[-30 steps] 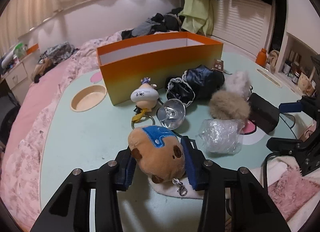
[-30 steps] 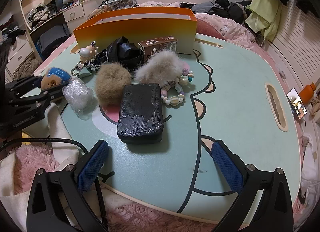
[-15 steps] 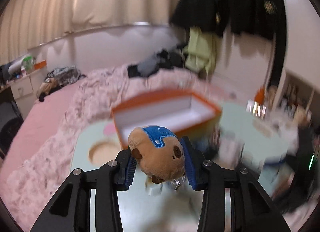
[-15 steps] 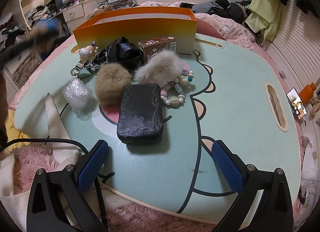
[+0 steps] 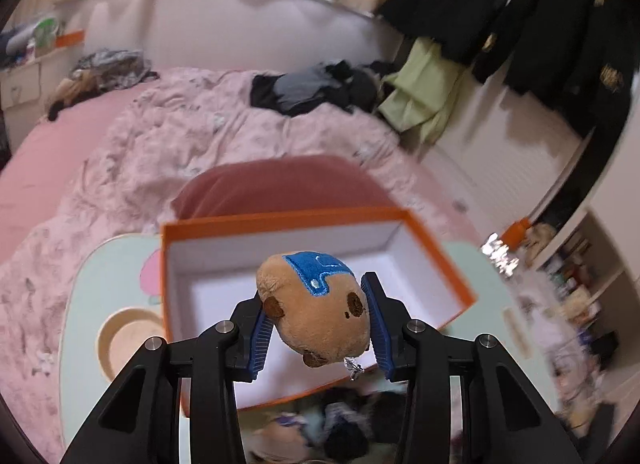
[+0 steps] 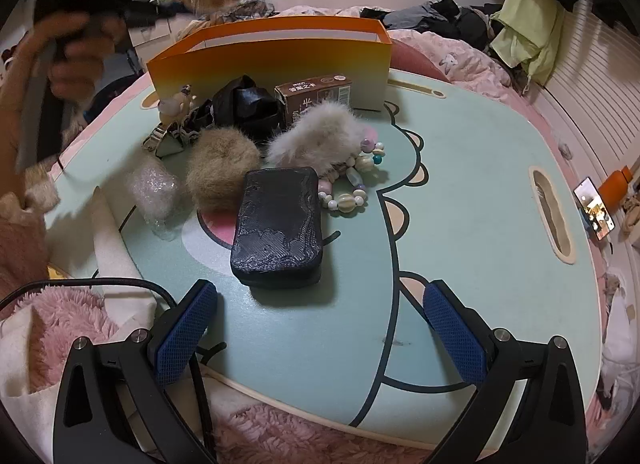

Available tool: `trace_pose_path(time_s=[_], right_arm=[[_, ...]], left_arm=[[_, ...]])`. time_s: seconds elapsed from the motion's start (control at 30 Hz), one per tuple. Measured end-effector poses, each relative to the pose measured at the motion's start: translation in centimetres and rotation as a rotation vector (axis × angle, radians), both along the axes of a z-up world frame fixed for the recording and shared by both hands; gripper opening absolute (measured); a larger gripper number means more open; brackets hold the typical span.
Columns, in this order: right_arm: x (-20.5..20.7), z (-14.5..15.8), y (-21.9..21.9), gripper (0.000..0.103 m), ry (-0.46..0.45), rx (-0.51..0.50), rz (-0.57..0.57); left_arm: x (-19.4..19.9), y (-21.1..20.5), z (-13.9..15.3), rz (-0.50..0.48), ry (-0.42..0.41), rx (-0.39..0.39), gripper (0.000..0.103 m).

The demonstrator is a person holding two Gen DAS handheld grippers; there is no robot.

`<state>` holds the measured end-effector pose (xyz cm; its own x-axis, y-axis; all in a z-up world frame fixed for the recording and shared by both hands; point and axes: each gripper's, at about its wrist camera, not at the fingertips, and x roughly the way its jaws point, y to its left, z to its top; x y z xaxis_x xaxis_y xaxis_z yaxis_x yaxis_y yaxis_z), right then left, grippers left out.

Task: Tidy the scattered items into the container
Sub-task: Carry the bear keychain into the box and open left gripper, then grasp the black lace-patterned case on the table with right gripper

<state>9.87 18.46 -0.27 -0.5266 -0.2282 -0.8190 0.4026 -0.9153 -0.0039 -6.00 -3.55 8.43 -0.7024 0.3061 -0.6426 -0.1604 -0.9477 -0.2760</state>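
Your left gripper (image 5: 318,324) squeezes the capybara plush (image 5: 316,308) right above the orange box (image 5: 436,260), ready to drop it in. Your right gripper (image 6: 318,330) waits wide open and empty, far from the box.

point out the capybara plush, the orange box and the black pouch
capybara plush (image 5: 320,312): left wrist view, on its tan face between the pads
orange box (image 5: 436,260): left wrist view, on its right wall's rim
black pouch (image 6: 278,220): right wrist view, middle of its textured top

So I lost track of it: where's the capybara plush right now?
In the left wrist view, the capybara plush is clamped between the left gripper's fingers, in the air over the open orange box.
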Motion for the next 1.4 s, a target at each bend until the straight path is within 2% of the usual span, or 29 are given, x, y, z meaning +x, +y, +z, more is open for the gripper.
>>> trace_pose_path(time_s=[0.13,0.17,0.23,0.3,0.37,0.47,0.53,0.6,0.67,0.77,0.93,1.03,1.07,1.13,1.17,1.23,1.3,1.4], right_arm=[[-0.1,0.0,0.1,0.103,0.003,-0.001,-0.001],[-0.1,0.1,0.1,0.103,0.003,0.0,-0.001],[-0.1,0.1,0.1,0.103,0.004,0.0,0.0],[-0.1,0.1,0.0,0.103,0.003,-0.002,-0.001],[-0.1,0.1,0.0,0.103,0.004,0.0,-0.001],[-0.1,0.1,0.1,0.103,0.008,-0.001,0.0],[-0.1,0.1,0.2,0.103,0.013,-0.001,0.0],[0.0,0.2,0.3,0.103,0.019,-0.006,-0.002],[0.1,0.2,0.6,0.103,0.023,-0.019,-0.015],[0.4,0.7,0.8,0.103,0.052,-0.037,-0.018],[0.7,2.0,-0.6,0.103,0.128,-0.007,0.046],[-0.2,2.1,-1.5,0.101,0.142,0.014,0.06],[-0.6,2.1,-1.8,0.099,0.146,0.018,0.06],[-1.5,1.9,-2.2,0.076,0.143,0.017,0.062],[-1.9,1.7,-2.3,0.071,0.132,0.024,0.054],[-2.6,1.0,-2.3,0.05,0.09,0.023,0.048],[-2.4,0.9,-1.8,0.041,0.082,-0.015,0.045],[-2.3,1.2,-0.5,0.041,0.086,-0.077,0.032]], left_arm=[[-0.4,0.1,-1.7,0.002,-0.036,-0.005,0.041],[-0.2,0.2,-1.7,0.013,-0.023,-0.013,0.043],[0.0,0.3,-1.7,0.019,-0.007,-0.017,0.05],[0.1,0.0,-1.7,0.02,0.008,0.015,0.064],[0.4,-0.4,-1.6,0.018,0.037,0.05,0.073],[1.1,-0.6,-1.6,0.03,0.081,0.05,0.075],[1.8,-1.1,-1.5,0.023,0.108,0.093,0.077],[2.2,-1.4,-1.2,0.012,0.117,0.128,0.086],[2.5,-1.6,-0.9,0.023,0.114,0.119,0.092],[2.9,-1.8,-0.7,0.053,0.114,0.066,0.092],[3.5,-2.3,-0.8,0.03,0.094,0.046,0.092],[3.5,-2.8,-0.7,0.057,0.086,0.02,0.092],[3.5,-2.9,-0.7,0.064,0.085,0.012,0.092],[3.3,-3.1,-0.8,0.069,0.074,-0.006,0.092],[3.3,-3.3,-0.9,0.069,0.069,-0.01,0.092],[3.2,-3.6,-1.1,0.07,0.062,-0.009,0.092],[3.2,-3.9,-1.1,0.074,0.064,0.0,0.092],[3.4,-4.2,-1.2,0.077,0.071,0.016,0.092]])
